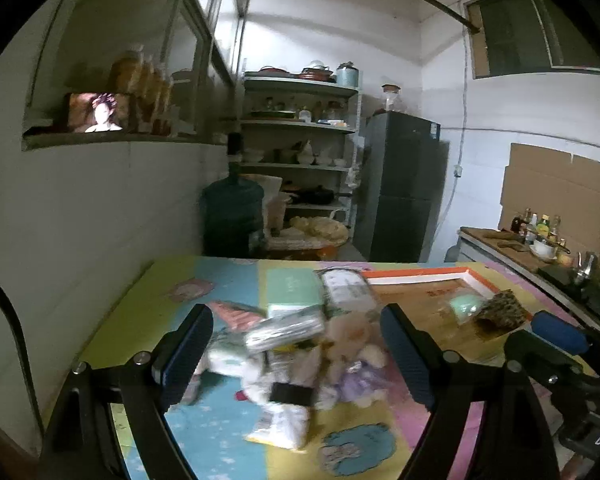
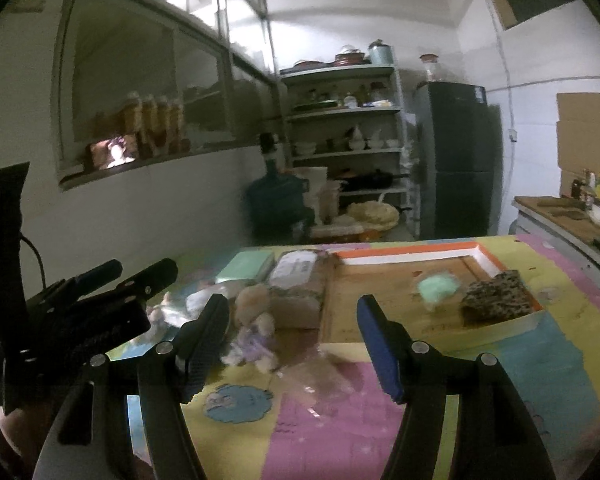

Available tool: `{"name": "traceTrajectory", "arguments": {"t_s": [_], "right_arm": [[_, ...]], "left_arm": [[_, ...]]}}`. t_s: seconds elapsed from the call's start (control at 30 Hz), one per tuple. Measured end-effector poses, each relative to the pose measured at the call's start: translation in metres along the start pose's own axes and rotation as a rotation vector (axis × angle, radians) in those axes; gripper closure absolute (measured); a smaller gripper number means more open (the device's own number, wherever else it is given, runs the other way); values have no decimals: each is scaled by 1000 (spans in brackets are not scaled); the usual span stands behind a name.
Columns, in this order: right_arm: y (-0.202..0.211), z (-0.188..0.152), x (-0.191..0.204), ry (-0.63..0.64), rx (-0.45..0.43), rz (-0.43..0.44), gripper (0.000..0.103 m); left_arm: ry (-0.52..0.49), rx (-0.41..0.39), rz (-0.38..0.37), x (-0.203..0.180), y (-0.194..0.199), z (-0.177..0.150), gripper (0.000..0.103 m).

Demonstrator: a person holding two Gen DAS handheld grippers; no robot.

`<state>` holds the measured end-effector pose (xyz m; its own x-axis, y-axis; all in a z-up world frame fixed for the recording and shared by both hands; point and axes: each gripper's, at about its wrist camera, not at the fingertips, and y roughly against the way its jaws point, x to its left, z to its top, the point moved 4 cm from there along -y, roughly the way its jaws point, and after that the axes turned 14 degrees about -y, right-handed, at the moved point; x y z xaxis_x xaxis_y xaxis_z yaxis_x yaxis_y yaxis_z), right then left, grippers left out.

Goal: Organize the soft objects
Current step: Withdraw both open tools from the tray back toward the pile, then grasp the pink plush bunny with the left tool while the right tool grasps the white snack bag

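On the colourful cartoon-printed table mat (image 1: 204, 432), the heap of soft things in front of your left gripper (image 1: 296, 356) is blurred, so several pieces are hard to name. You can make out a beige plush toy with a lilac dress (image 1: 354, 354), a silver-grey wrapped packet (image 1: 286, 330) lying tilted across the heap, a white plastic pouch (image 1: 280, 426) nearest to the camera, and a mint green flat pack (image 1: 292, 286) behind, beside a white labelled pack (image 1: 346, 286).

Your left gripper hangs above this heap with both fingers spread wide and nothing between them. Your right gripper (image 2: 292, 344) is also spread wide and grips nothing; it points at the mat between the plush toy and the shallow wooden tray with orange and white rim (image 2: 412, 254).

Inside the tray lie a mint green fluffy ball (image 2: 436, 286) and a dark speckled sponge block (image 2: 494, 296), near each other at the right side. A clear crumpled plastic bag (image 2: 320, 380) lies on the mat, hard to see.
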<state>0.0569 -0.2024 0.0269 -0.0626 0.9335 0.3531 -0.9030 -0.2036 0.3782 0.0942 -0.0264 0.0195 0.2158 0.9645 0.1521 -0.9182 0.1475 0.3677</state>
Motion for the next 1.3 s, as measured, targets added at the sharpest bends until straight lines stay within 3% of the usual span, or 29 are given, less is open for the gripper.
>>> {"name": "traceTrajectory", "arguments": {"t_s": [0.2,0.57,0.83,0.93,1.13,1.3], "right_arm": [[-11,-13,18,29,33,22,34],[-44,-41,47,64,129,82,34],[-78,-69,69,81,227,118,34],[-87,-77,75,89,254,127,34],[-105,-86,70,61,299,127,34],[-120,-93,66,2,356,157,34]], "left_arm": [[27,2,-50,32,-4,-19,17],[46,30,-74,86,-14,-50,17],[-27,148,-161,92,-46,-71,17],[-79,188,-156,88,-59,-75,17],[-77,249,-163,88,-81,-84,29],[-43,308,-184,92,-94,-93,57]]}}
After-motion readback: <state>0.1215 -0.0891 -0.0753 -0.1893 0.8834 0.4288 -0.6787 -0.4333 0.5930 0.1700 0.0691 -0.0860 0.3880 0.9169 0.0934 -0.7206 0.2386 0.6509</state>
